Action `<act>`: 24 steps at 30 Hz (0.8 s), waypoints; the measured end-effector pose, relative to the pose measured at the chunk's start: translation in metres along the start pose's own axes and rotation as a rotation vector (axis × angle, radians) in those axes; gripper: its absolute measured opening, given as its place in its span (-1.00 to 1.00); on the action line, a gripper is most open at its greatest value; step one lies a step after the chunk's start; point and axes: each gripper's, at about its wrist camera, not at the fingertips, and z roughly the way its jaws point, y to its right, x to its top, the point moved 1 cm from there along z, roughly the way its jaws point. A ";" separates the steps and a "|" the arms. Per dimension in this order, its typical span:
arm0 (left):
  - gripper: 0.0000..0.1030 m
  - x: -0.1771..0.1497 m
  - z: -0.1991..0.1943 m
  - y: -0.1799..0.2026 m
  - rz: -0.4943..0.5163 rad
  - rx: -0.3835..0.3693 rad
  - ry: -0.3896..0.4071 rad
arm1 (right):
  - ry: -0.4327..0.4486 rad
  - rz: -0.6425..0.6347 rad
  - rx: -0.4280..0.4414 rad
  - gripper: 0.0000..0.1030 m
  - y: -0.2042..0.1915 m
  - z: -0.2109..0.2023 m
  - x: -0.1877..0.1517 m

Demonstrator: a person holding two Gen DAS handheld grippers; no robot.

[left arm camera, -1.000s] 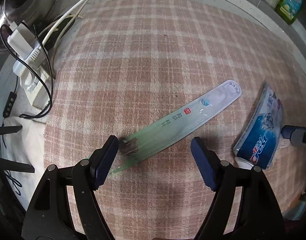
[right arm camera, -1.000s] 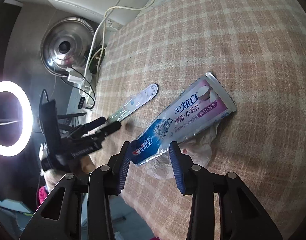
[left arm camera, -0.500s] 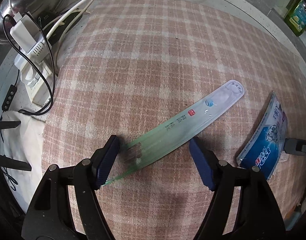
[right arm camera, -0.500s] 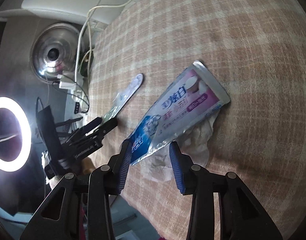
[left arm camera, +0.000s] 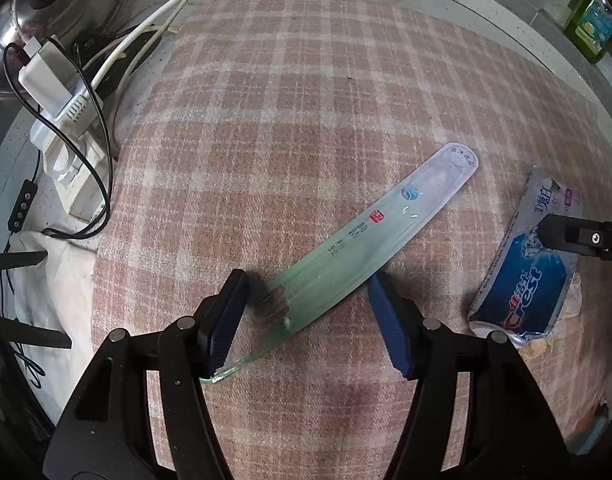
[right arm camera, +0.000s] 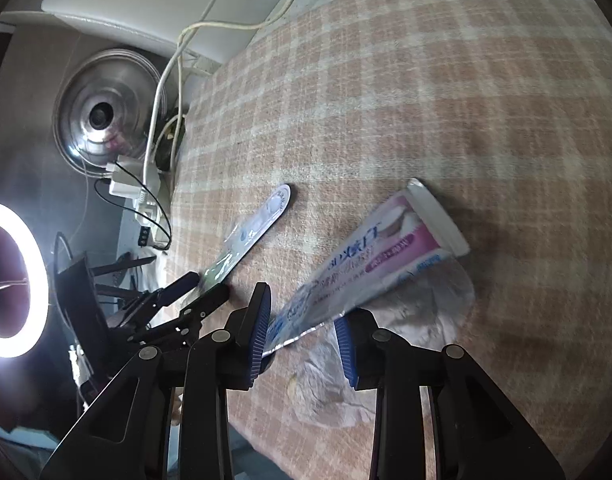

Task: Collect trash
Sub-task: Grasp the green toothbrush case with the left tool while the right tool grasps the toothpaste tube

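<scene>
A pink-and-cream plaid cloth (left arm camera: 306,120) covers the surface beneath me and fills most of both views. At eleven o'clock beyond its edge in my left view sits a steel pot lid (left arm camera: 46,12), with a white power strip (left arm camera: 66,140) and its black cable just below it at nine to ten o'clock; a glowing ring light (right arm camera: 14,280) shows at nine o'clock in my right view. My left gripper (left arm camera: 306,320) has its jaws spread wide, one on either side of the lower end of a long translucent green toothbrush package (left arm camera: 366,240), which lies flat on the cloth and runs from six toward two o'clock; neither pad presses it. My right gripper (right arm camera: 302,336) also has its jaws apart, straddling the blue cap-side end of a flattened Crest toothpaste tube (right arm camera: 370,264), whose crimped end points toward two o'clock. Whether a pad touches the tube I cannot tell. The tube lies on top of a crumpled white tissue (right arm camera: 330,384), which spreads out at five o'clock below it. A green bottle (left arm camera: 590,28) stands at one o'clock in my left view.
</scene>
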 end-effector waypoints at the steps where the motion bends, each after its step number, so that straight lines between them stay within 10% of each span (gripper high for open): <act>1: 0.30 0.001 0.002 0.001 0.002 0.004 0.005 | -0.002 -0.006 -0.009 -0.43 -0.001 0.004 0.001; 13: -0.22 0.020 -0.001 -0.010 -0.107 -0.115 -0.019 | 0.004 -0.074 -0.036 -0.82 -0.010 0.013 0.007; 24: 0.02 0.034 0.008 0.009 -0.035 -0.022 -0.031 | 0.027 -0.103 -0.069 -0.85 -0.007 0.004 0.012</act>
